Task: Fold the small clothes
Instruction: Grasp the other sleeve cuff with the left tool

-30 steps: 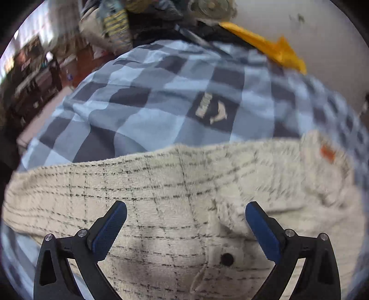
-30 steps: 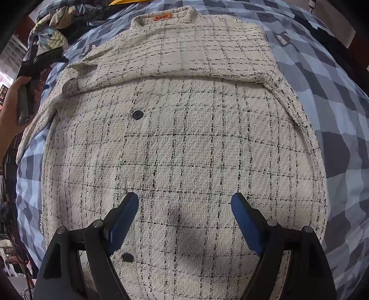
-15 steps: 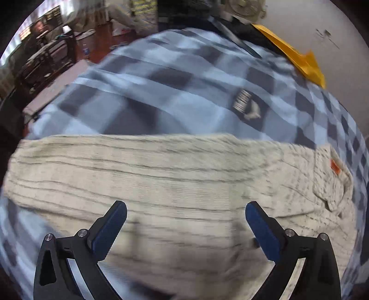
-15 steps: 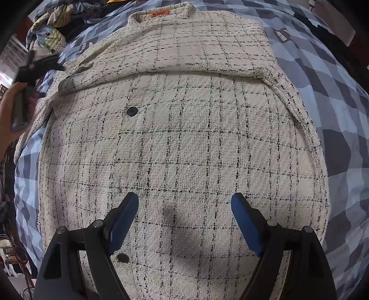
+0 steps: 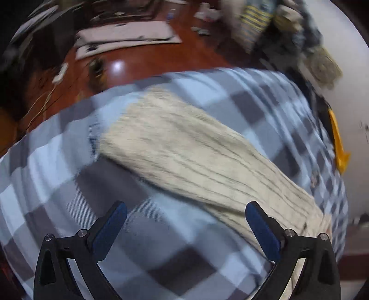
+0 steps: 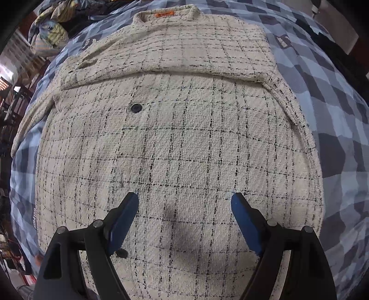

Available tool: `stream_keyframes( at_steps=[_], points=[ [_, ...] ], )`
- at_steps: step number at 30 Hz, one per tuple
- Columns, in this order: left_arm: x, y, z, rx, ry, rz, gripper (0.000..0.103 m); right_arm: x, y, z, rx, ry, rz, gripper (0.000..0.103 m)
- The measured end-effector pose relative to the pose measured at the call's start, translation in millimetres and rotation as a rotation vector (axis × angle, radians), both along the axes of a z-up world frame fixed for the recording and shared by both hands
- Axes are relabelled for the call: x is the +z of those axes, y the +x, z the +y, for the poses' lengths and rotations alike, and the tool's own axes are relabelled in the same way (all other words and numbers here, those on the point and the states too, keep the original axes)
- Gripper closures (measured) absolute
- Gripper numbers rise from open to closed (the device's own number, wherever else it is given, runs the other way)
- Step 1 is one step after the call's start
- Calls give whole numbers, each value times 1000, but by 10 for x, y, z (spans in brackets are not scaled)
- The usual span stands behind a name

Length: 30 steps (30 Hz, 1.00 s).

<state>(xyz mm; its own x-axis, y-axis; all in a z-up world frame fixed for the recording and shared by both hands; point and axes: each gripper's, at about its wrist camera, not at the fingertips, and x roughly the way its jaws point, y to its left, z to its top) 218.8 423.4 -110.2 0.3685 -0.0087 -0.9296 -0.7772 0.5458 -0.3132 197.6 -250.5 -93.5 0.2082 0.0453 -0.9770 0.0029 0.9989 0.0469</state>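
A cream jacket [image 6: 184,129] with thin black checks, dark buttons and an orange neck label [image 6: 164,14] lies flat on a blue-and-grey checked bedcover [image 6: 327,120]. Its right sleeve is folded across the chest. My right gripper [image 6: 184,205] hangs open just above the jacket's lower front, nothing between its blue pads. In the blurred left wrist view, the jacket's left sleeve [image 5: 189,147] stretches out over the bedcover [image 5: 69,175]. My left gripper [image 5: 184,214] is open above the cover, its right finger [image 5: 260,226] over the sleeve's near edge.
A pile of crumpled clothes [image 6: 49,34] sits at the bed's far left corner. A yellow item [image 5: 337,143] lies by the white wall [image 5: 352,92]. Beyond the bed edge is a reddish floor [image 5: 143,62] with papers and cables.
The left gripper swung fast from the jacket's body out along the left sleeve, rolling as it went, and has left the right wrist view. The right gripper stayed put.
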Motion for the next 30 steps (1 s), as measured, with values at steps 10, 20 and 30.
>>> stream_keyframes(
  at_steps=[10,20,30],
  points=[
    [-515,-128,617,-18,-145,25,37,42,-42,165,33,-146,-61,23],
    [-583,99,697,38,-163,18,72,-36,56,158,10,-166,-60,23],
    [75,316,413,-50,151,7,88,-24,39,166,22,-163,-59,23]
  ],
)
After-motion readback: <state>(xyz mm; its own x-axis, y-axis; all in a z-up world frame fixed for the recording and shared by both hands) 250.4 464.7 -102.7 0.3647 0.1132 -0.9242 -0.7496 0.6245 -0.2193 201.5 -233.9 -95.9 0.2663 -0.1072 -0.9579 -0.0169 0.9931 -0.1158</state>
